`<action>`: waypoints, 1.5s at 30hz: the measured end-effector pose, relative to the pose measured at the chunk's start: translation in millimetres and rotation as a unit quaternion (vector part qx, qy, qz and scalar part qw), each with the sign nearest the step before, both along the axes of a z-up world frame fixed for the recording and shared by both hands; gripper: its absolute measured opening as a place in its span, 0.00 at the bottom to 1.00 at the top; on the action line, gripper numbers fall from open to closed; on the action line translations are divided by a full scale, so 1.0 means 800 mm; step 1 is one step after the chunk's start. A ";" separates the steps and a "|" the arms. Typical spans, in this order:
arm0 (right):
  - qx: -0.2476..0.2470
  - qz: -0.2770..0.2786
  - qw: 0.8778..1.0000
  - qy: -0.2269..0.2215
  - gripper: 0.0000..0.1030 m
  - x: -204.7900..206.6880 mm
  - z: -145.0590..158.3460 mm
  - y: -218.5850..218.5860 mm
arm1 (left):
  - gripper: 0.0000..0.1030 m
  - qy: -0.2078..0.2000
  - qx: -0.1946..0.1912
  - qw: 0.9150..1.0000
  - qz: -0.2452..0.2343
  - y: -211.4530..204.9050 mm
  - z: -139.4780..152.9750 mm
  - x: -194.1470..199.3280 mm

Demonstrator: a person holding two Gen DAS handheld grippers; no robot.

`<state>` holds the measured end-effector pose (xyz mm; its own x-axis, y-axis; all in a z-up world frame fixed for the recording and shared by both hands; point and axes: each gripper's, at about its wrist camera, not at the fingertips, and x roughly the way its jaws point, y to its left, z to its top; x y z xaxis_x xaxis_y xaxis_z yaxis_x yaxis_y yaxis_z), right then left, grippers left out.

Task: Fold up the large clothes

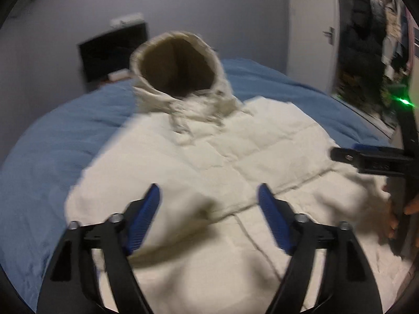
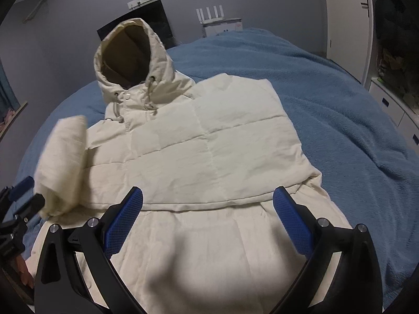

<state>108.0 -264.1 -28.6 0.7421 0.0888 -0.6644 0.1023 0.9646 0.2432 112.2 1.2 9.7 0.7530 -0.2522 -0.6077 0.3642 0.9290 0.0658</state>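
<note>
A cream quilted hooded jacket (image 1: pixel 209 162) lies on a blue bed, hood (image 1: pixel 178 62) upright at the far end; it also shows in the right wrist view (image 2: pixel 204 144). Its right sleeve is folded across the chest. Its left sleeve (image 2: pixel 65 162) hangs in the air at the left, next to the left gripper's fingers (image 2: pixel 23 185). My left gripper (image 1: pixel 209 204) is open above the jacket's lower left part, nothing between its pads. My right gripper (image 2: pixel 208 209) is open above the hem, empty; it also shows in the left wrist view (image 1: pixel 366 157).
The blue blanket (image 2: pixel 327 99) covers the bed around the jacket. A dark screen (image 2: pixel 136 23) and a white router (image 2: pixel 212 15) stand against the far wall. White cupboards (image 2: pixel 345 13) and a drawer unit (image 2: pixel 392 110) are at the right.
</note>
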 end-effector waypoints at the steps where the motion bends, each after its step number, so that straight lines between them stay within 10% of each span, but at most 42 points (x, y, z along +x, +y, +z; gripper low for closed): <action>1: -0.003 0.002 1.000 -0.002 0.93 -0.002 0.003 0.003 | 0.77 -0.004 -0.004 1.000 0.009 0.006 0.003 -0.002; 11: -0.036 0.053 0.998 -0.018 0.93 -0.019 0.038 0.063 | 0.77 0.020 -0.007 0.988 0.150 0.074 0.000 0.012; 21: -0.078 0.126 0.989 -0.011 0.93 -0.002 0.048 0.156 | 0.80 0.062 -0.024 0.951 0.303 0.163 -0.019 0.030; 37: -0.176 0.230 0.957 0.010 0.93 0.052 0.014 0.285 | 0.83 0.097 -0.085 0.903 0.411 0.261 -0.037 0.032; 45: -0.187 0.235 0.952 0.051 0.93 0.078 -0.021 0.295 | 0.83 0.101 -0.085 0.904 0.406 0.263 -0.040 0.034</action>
<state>170.3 -27.7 -45.6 0.6084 0.1380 -0.7816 -0.3580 0.9266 -0.1151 139.8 211.9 -21.9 0.6096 0.2304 -0.7585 -0.4534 0.8862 -0.0951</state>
